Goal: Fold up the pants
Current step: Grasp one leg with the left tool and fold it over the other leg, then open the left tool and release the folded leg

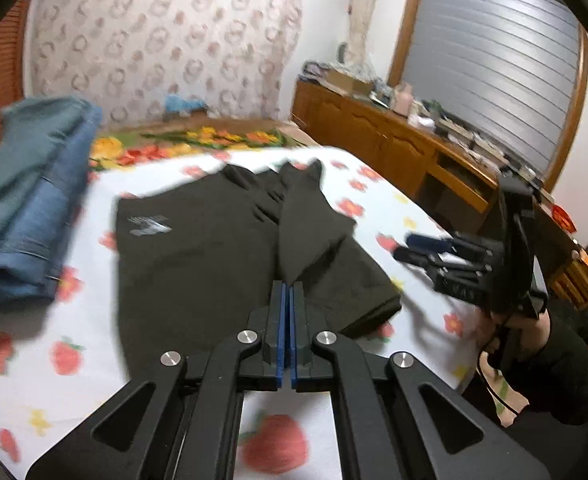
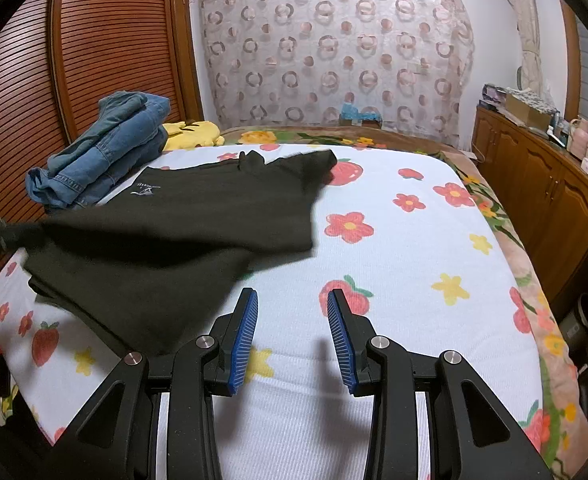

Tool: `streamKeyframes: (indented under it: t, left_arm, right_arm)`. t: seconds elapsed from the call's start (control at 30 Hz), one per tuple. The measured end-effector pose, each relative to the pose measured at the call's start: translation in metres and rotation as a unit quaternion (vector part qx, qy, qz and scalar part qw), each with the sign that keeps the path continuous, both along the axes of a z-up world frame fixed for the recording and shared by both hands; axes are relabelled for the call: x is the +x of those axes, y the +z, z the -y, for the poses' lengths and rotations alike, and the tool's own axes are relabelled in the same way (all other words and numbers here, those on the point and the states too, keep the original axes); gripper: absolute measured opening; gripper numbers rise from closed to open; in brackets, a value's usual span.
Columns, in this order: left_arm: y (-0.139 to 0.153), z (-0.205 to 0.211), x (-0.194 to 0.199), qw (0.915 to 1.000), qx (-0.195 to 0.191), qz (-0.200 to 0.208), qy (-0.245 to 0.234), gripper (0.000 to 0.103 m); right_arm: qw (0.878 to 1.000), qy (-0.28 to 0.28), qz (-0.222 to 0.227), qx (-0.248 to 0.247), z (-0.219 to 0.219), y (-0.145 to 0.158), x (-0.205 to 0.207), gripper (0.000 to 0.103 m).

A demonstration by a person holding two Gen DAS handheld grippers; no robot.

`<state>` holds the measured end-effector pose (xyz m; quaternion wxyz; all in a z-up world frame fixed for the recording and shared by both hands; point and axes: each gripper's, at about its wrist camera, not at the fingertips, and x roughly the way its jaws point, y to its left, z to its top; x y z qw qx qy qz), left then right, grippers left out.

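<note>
My left tool (image 1: 287,286) points down at a slant, its blue pads pressed together on a raised fold of the black pants (image 1: 198,248). My right tool (image 2: 293,300) angles downward too, jaws partly apart with nothing between them. A dark sleeve (image 1: 566,364) covers my right forearm.

One pair of black pants (image 2: 182,216), one stack of jeans (image 2: 106,148), two grippers (image 2: 292,332).
</note>
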<state>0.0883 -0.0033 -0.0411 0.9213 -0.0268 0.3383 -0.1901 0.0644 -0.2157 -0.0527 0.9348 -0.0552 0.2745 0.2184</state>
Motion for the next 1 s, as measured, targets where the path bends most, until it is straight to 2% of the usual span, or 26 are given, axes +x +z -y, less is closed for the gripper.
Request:
streamKeyframes:
  t: [0.1, 0.27, 0.63, 0.8, 0.87, 0.97, 1.0]
  left_arm:
    - [0.006, -0.025, -0.001, 0.9996, 0.002, 0.004, 0.026, 0.002]
    - [-0.004, -0.053, -0.005, 0.9984, 0.008, -0.013, 0.054, 0.002]
    - [-0.041, -0.067, -0.015, 0.9956, 0.018, -0.048, 0.078, 0.002]
    - [-0.041, -0.069, -0.016, 0.9953, 0.024, -0.045, 0.082, 0.003]
    - [-0.037, -0.069, -0.017, 0.9945, 0.039, -0.040, 0.088, 0.014]
    - [-0.032, -0.069, -0.014, 0.9945, 0.048, -0.029, 0.089, 0.038]
    - [-0.031, -0.069, -0.012, 0.9945, 0.049, -0.026, 0.089, 0.050]
  right_arm:
    - [1.000, 0.000, 0.000, 0.000, 0.000, 0.000, 0.000, 0.038]
    - [1.000, 0.000, -0.001, -0.001, -0.001, -0.001, 0.000, 0.038]
    - [1.000, 0.000, -0.003, -0.002, 0.001, -0.002, -0.001, 0.038]
    - [1.000, 0.002, -0.003, -0.002, 0.000, -0.002, 0.000, 0.038]
    - [1.000, 0.004, -0.005, -0.009, -0.005, -0.002, 0.000, 0.038]
    - [1.000, 0.011, 0.001, -0.023, -0.012, 0.003, -0.002, 0.038]
    - [1.000, 0.017, 0.002, -0.025, -0.014, 0.005, -0.002, 0.038]
